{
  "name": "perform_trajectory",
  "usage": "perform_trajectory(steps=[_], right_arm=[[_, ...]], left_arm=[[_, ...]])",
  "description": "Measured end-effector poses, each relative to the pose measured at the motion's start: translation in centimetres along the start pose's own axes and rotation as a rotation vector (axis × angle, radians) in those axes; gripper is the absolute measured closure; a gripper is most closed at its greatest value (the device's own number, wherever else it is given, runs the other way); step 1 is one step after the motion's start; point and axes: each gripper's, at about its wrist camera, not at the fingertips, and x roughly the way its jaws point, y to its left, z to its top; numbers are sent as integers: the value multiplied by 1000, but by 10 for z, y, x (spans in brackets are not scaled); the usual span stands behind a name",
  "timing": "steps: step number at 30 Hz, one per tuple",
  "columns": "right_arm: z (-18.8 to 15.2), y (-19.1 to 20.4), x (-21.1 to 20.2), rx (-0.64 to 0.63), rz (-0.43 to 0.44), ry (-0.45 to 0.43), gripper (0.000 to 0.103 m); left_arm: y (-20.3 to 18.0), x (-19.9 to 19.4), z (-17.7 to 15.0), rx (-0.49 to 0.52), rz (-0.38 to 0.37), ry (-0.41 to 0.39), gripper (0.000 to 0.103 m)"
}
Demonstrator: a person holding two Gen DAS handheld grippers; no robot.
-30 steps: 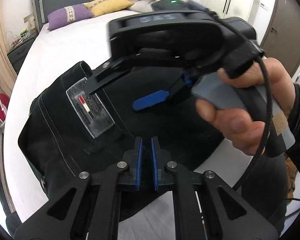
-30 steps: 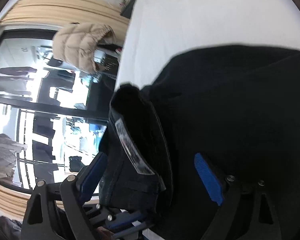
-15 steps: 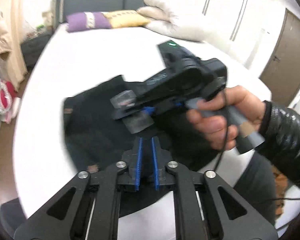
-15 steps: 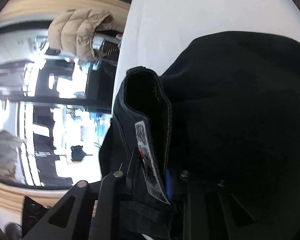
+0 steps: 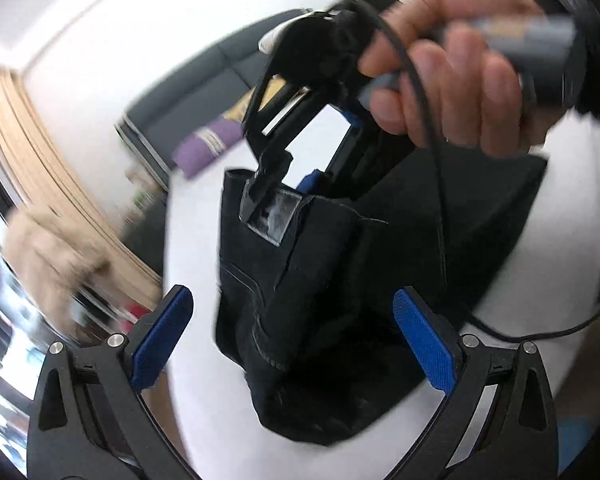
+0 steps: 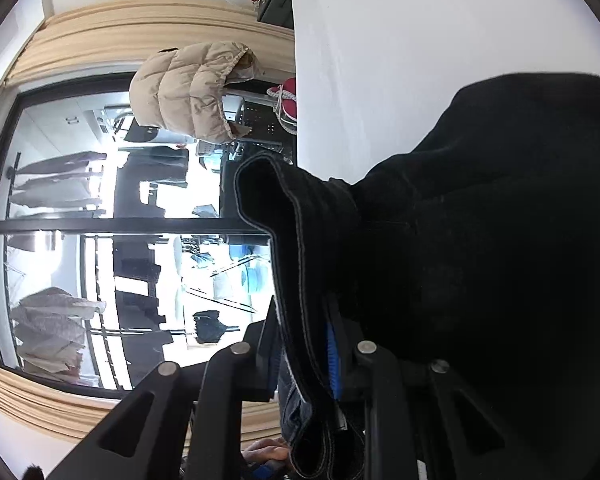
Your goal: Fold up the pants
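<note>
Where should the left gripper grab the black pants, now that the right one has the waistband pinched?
Take the waistband of the pants at its free left corner, beside the clear label, coming from the near side. The right gripper already lifts that edge off the bed, so it probably hangs clear for the left gripper, whose jaws have just opened wide and empty.

The left wrist camera sits just behind the left gripper (image 5: 292, 336) and looks forward and down across the white bed (image 5: 560, 240), close to the black pants (image 5: 300, 280), with the right gripper (image 5: 284, 176) and the hand (image 5: 452, 72) holding it high in frame. The right wrist camera looks along the right gripper (image 6: 304, 356), rolled sideways so the window (image 6: 100, 220) stands on end at left. It is very near the pants (image 6: 480, 260). Both views share the pants' waistband and the bed (image 6: 420, 40).
</note>
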Motion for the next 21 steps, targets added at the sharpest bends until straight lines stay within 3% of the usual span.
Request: perform_trajectory(steps=[3, 4, 5, 7, 10, 21], right_arm=[[0, -2, 0, 8, 2, -4, 82], [0, -2, -2, 9, 3, -4, 82], [2, -2, -2, 8, 3, -3, 82], [0, -3, -3, 9, -2, -6, 82], [0, -4, -5, 10, -8, -18, 82], [-6, 0, -51, -70, -49, -103, 88]], left_arm=[[-13, 11, -10, 50, 33, -2, 9], [-14, 14, -12, 50, 26, 4, 28], [-15, 18, -15, 56, 17, 19, 54], [-13, 23, -18, 57, 18, 36, 73], [-12, 27, -18, 46, 9, 31, 87], [-17, 10, 13, 74, -69, -20, 95]])
